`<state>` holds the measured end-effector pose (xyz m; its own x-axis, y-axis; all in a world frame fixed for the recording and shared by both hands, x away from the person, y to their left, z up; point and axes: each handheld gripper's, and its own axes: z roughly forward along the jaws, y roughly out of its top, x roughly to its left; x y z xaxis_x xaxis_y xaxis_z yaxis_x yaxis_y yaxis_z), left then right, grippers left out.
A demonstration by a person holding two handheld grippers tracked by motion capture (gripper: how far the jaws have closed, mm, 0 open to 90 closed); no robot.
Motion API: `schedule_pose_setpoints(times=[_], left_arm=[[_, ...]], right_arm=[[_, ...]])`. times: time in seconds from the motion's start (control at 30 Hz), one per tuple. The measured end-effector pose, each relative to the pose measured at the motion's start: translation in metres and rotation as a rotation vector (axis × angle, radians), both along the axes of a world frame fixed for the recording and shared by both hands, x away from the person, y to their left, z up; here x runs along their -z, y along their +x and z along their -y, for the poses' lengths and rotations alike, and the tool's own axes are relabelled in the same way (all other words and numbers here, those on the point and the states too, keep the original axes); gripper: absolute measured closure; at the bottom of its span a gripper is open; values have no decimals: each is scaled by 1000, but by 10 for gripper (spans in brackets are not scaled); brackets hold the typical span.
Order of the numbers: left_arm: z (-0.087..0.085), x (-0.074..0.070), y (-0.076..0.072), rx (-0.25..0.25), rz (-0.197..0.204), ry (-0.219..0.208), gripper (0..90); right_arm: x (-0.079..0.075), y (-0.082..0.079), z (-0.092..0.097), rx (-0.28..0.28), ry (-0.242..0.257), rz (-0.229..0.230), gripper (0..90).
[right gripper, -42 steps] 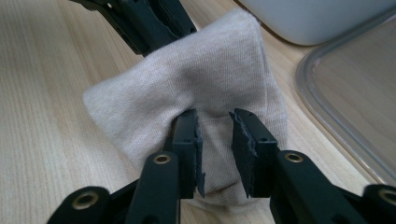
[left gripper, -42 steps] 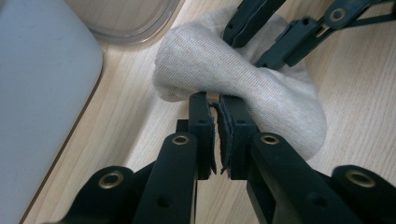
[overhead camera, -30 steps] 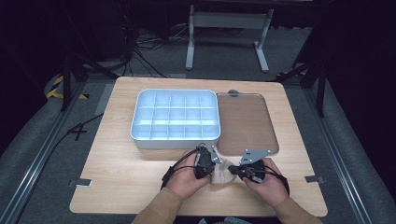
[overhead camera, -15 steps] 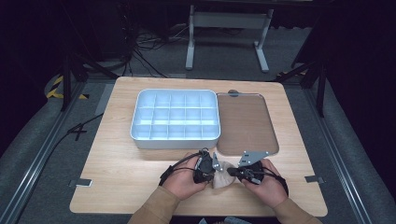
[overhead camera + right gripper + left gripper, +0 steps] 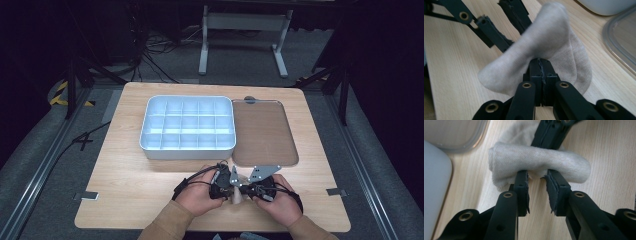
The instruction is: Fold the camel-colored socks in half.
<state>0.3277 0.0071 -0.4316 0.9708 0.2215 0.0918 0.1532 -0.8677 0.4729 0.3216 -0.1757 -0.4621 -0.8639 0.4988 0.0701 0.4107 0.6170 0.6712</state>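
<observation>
Pinching a beige sock just below the tray, the right tool is clamped; the left tool has just been opening, its pads off the cloth.

The sock is pale beige with a fine ribbed weave, and the jaws at it are black with brass-coloured rivets. It lies on a table of light wood grain, and beyond the sock stand a white box with light blue-white compartments and, to the right of the box, a brown tray with a clear, greyish rim. The sleeves nearest the sock are tan, and the floor around the table is grey with a yellow-and-black striped mark at its left.
</observation>
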Motion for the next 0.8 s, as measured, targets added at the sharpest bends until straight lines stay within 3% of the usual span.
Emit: schedule_pose_setpoints(times=[0.13, 0.2, 0.3, 0.5, 0.63, 0.8], left_arm=[[-1, 0, 1, -7, 1, 11, 703], [-2, 0, 1, -33, -19, 11, 702], [-5, 0, 2, -51, -34, 12, 714], [-8, -1, 3, -70, -26, 15, 722], [-9, -2, 4, -65, -23, 11, 721], [-8, -1, 3, -58, -15, 20, 709]], right_arm=[[4, 1, -2, 31, 51, -50, 899], [5, 1, -2, 44, 73, -65, 898], [3, 0, -1, 35, 77, -64, 895], [-14, 0, 12, 44, 80, -40, 897], [-22, 8, 36, 116, 48, -8, 898], [-10, 14, 39, 133, -18, -40, 898]])
